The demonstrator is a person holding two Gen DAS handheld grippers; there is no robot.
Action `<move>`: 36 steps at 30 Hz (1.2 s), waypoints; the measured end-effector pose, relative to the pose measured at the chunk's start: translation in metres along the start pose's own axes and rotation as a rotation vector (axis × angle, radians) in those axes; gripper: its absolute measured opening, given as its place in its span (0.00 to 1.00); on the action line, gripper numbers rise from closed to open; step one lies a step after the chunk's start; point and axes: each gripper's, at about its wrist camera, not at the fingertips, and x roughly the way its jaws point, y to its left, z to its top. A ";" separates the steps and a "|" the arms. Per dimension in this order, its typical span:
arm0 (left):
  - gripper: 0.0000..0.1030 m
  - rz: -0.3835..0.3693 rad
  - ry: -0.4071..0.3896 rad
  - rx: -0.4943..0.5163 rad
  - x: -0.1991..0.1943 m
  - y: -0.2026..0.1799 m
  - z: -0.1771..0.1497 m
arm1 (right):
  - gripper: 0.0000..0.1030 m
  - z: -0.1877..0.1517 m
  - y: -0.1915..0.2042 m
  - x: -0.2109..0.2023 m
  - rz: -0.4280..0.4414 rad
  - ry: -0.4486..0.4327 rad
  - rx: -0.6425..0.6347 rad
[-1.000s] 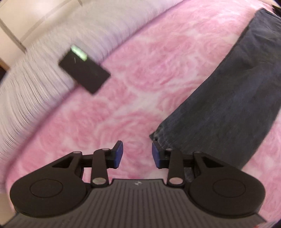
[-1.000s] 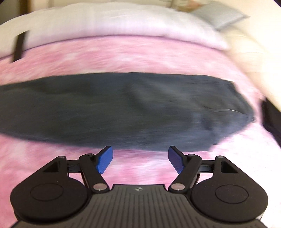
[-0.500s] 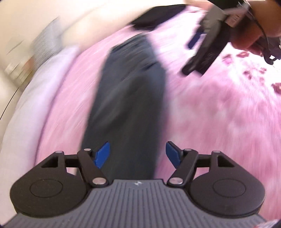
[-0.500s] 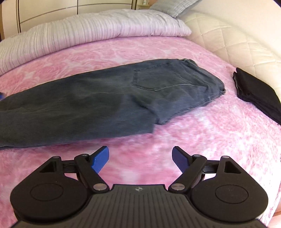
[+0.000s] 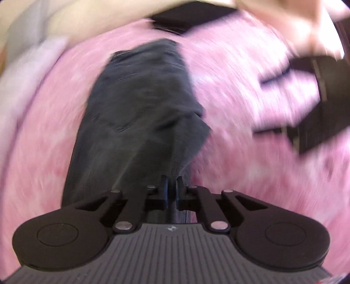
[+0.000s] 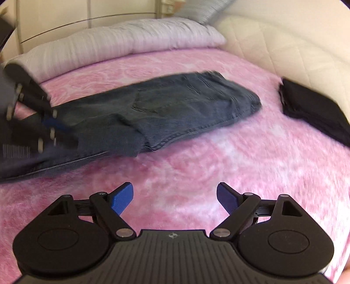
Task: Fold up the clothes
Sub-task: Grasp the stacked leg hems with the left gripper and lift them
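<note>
Dark grey jeans [image 5: 140, 104] lie lengthwise on the pink blanket [image 5: 229, 153], waistband at the far end. My left gripper [image 5: 171, 187] is shut on the leg end of the jeans and lifts the cloth a little. In the right wrist view the jeans [image 6: 175, 104] lie across the bed, and the left gripper [image 6: 54, 126] shows blurred at the left on the leg end. My right gripper [image 6: 175, 196] is open and empty over bare blanket [image 6: 196, 163], in front of the jeans. It shows blurred at the right of the left wrist view [image 5: 273, 76].
A folded black garment [image 6: 315, 109] lies at the right by the quilted cream headboard [image 6: 284, 39]. A pale striped duvet [image 6: 120, 41] runs along the far side. The black garment also shows at the top of the left wrist view [image 5: 190, 17].
My left gripper has swung round to the leg end of the jeans and shut on it. My right gripper stays open and has shifted slightly closer to the blanket.
</note>
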 end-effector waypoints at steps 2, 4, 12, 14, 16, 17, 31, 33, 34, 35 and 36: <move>0.04 -0.036 -0.018 -0.124 -0.007 0.021 0.001 | 0.86 0.005 0.014 0.007 -0.004 -0.033 -0.047; 0.04 -0.054 -0.030 -0.176 -0.010 0.031 0.002 | 0.86 0.010 0.027 0.014 -0.009 -0.066 -0.094; 0.03 -0.079 -0.084 -0.197 -0.019 0.037 0.003 | 0.86 0.028 0.064 0.049 -0.078 -0.151 -0.165; 0.03 -0.096 -0.106 -0.216 -0.022 0.040 -0.001 | 0.86 0.031 0.068 0.055 -0.082 -0.172 -0.159; 0.03 -0.108 -0.115 -0.215 -0.024 0.042 -0.002 | 0.86 0.033 0.072 0.060 -0.086 -0.192 -0.164; 0.03 -0.114 -0.119 -0.214 -0.025 0.042 -0.003 | 0.86 0.034 0.074 0.063 -0.089 -0.202 -0.166; 0.19 -0.058 -0.093 0.096 -0.014 -0.006 -0.006 | 0.87 0.018 0.050 0.064 -0.357 -0.162 -0.445; 0.24 -0.037 -0.083 0.183 -0.010 -0.022 -0.009 | 0.85 0.009 0.046 0.056 -0.365 -0.130 -0.485; 0.25 -0.023 -0.073 0.224 -0.008 -0.028 -0.012 | 0.85 0.005 0.044 0.054 -0.371 -0.115 -0.490; 0.25 -0.009 -0.064 0.265 -0.005 -0.035 -0.015 | 0.85 0.004 0.043 0.053 -0.371 -0.095 -0.484; 0.25 0.005 -0.054 0.304 -0.002 -0.042 -0.018 | 0.85 0.003 0.043 0.055 -0.370 -0.078 -0.477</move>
